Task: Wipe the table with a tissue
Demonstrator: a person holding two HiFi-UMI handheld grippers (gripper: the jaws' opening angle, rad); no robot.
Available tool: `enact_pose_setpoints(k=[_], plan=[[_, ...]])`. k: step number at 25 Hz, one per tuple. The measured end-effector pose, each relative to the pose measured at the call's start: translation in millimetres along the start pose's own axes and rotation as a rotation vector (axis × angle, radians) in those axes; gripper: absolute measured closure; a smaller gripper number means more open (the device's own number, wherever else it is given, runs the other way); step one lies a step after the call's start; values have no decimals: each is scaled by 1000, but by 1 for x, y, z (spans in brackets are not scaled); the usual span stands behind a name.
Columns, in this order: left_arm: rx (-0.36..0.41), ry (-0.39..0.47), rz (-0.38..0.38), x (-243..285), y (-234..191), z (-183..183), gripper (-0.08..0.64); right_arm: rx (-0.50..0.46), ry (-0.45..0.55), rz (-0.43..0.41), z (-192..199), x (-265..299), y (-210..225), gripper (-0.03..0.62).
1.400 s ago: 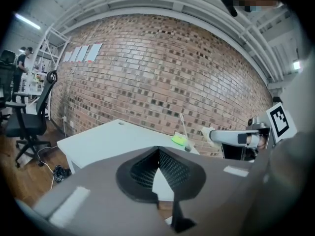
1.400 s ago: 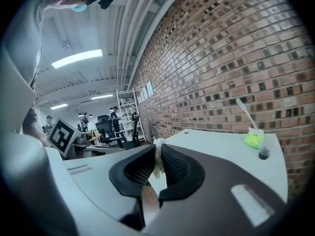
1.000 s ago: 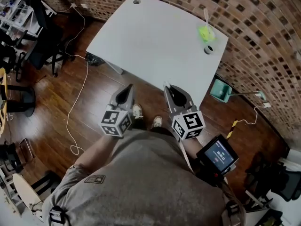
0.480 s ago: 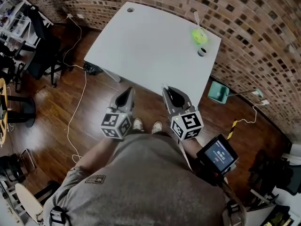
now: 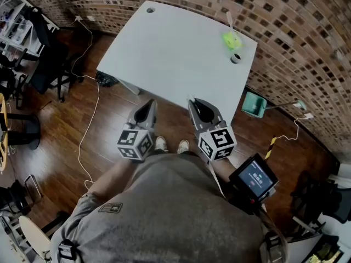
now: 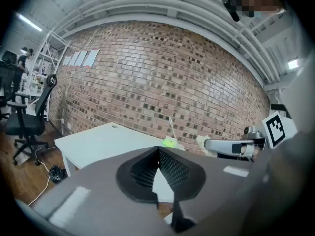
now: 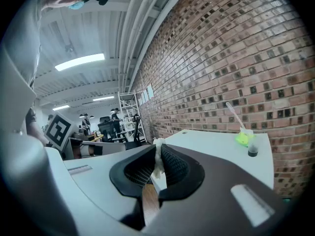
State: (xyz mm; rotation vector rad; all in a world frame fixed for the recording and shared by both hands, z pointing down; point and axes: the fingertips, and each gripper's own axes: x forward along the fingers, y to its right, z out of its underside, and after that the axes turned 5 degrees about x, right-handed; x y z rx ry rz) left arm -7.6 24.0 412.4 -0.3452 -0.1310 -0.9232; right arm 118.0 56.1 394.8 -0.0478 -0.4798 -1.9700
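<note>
Right gripper (image 7: pixel 158 150) is clamped on a scrap of white tissue (image 7: pixel 157 162), left gripper (image 6: pixel 158 154) is pinched together on nothing, and both hang just short of the table's near edge, so by the look of it no wiping is under way yet. Ahead, the white table (image 5: pixel 164 48) lies bare but for a green item (image 5: pixel 230 39) and a small dark-filled cup (image 5: pixel 236 58) by its far right corner, so I judge the whole top is left to do

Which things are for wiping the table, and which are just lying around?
For the job:
tissue
right gripper, holding it
table

Just lying about:
green thing
little dark cup
teal dustpan
</note>
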Motion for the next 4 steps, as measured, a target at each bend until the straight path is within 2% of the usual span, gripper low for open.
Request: enact_pose_setpoints(k=[4], plan=[[0,-3,8,2,-3,-1,558,2,-2,4,0,4,-2,549]])
